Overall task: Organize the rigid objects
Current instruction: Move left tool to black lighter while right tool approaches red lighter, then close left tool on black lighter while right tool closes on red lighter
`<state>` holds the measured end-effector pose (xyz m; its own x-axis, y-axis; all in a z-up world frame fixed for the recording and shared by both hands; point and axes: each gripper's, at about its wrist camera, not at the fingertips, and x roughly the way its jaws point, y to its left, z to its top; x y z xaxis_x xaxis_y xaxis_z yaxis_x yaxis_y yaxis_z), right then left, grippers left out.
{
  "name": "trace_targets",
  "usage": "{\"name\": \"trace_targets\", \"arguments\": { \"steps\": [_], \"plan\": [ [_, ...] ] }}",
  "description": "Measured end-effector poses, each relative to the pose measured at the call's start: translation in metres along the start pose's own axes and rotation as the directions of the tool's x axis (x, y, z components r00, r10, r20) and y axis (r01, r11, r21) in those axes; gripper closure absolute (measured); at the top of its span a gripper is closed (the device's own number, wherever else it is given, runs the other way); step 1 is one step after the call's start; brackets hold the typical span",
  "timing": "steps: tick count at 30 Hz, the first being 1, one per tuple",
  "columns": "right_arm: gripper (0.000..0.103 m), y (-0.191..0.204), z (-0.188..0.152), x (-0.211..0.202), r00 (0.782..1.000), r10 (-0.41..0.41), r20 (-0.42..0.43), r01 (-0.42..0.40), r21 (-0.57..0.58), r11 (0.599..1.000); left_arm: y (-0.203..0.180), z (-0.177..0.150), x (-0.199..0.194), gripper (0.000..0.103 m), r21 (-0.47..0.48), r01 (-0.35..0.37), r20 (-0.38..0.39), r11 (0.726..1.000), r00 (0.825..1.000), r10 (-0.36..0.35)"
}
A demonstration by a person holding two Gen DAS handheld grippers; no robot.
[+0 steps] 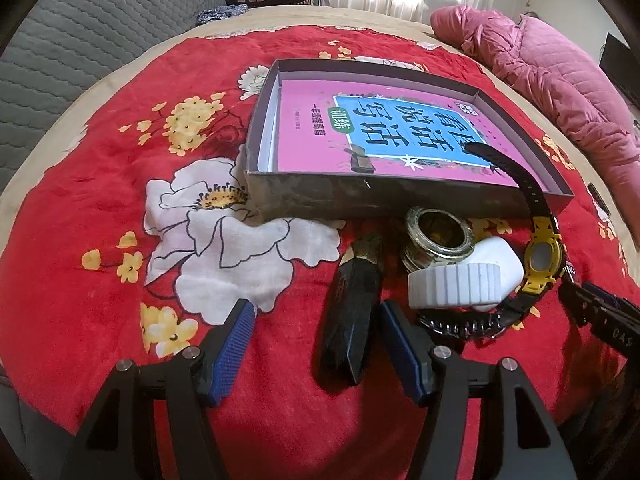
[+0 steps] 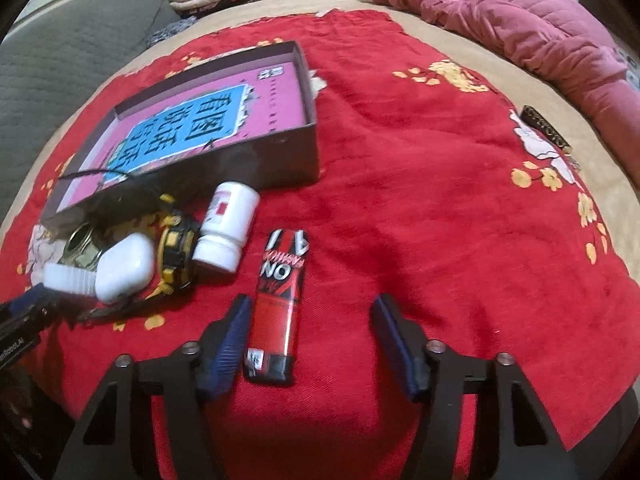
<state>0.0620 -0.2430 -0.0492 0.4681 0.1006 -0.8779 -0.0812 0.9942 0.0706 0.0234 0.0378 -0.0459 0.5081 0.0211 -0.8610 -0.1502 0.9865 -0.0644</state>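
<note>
Both claws hover wide open over a bed. Left claw (image 1: pixel 316 344) has its blue pads spread on either side of a dark rectangular case (image 1: pixel 352 316) without touching it. Right claw (image 2: pixel 308 340) is equally spread, gripping nothing, with a red lighter (image 2: pixel 278 304) lying between its pads, close against the left pad.

A red floral blanket (image 1: pixel 120 220) covers the bed, and everything below is placed relative to the shallow cardboard box (image 1: pixel 360 196) lying open on it. Well behind the box, at the far edge of the bed, a pink quilted coat (image 2: pixel 500 12) lies in a heap. Inside the box, flat on its floor, sits a pink book (image 1: pixel 360 132) with a blue title panel. A yellow and black wristwatch (image 1: pixel 544 256) leans at the box's near wall, one strap draped over the rim onto the book. Just in front of that wall cluster the smaller things: a white pill bottle (image 2: pixel 228 228) on its side, a white oval case (image 2: pixel 126 268) beside the watch, a white ribbed cap (image 1: pixel 456 284) touching the oval case, and a roll of patterned tape (image 1: pixel 436 240) nearest the wall. The dark case and the lighter lie a little further out in front of the box.
</note>
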Motion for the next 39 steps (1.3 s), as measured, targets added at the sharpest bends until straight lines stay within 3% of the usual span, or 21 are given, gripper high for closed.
{"name": "trace_targets", "arguments": {
  "steps": [7,13,19,24,28,34,39],
  "plan": [
    [0.047,0.005,0.006,0.009,0.999,-0.035,0.014,0.036,-0.058,0.998,0.004,0.003,0.004,0.039,-0.005,0.017,0.007,1.000,1.000,-0.017],
    [0.047,-0.003,0.010,0.018,1.000,0.009,0.004,-0.009,-0.027,1.000,0.004,0.004,0.006,0.046,0.005,0.021,0.018,1.000,1.000,-0.021],
    [0.048,-0.001,0.011,0.019,1.000,0.003,0.014,-0.002,-0.046,0.999,0.000,0.005,0.010,0.051,0.045,0.010,0.026,0.999,1.000,-0.011],
    [0.062,-0.005,0.014,0.018,1.000,0.016,0.024,-0.015,-0.028,1.000,0.001,0.009,0.015,0.056,0.061,0.016,0.035,0.998,0.999,-0.018],
    [0.079,-0.014,0.016,0.016,0.999,0.034,0.028,-0.035,0.006,0.999,-0.001,0.010,0.019,0.070,0.090,-0.010,0.055,0.996,0.998,0.005],
    [0.080,-0.018,0.017,0.011,0.997,0.064,0.042,-0.065,0.028,0.997,0.004,0.010,0.015,0.081,0.082,0.008,0.055,0.997,0.998,-0.013],
    [0.080,-0.015,0.018,0.005,0.996,0.070,0.062,-0.071,0.012,0.997,0.007,0.010,0.012,0.081,0.069,0.028,0.058,0.997,0.998,-0.032]
  ]
}}
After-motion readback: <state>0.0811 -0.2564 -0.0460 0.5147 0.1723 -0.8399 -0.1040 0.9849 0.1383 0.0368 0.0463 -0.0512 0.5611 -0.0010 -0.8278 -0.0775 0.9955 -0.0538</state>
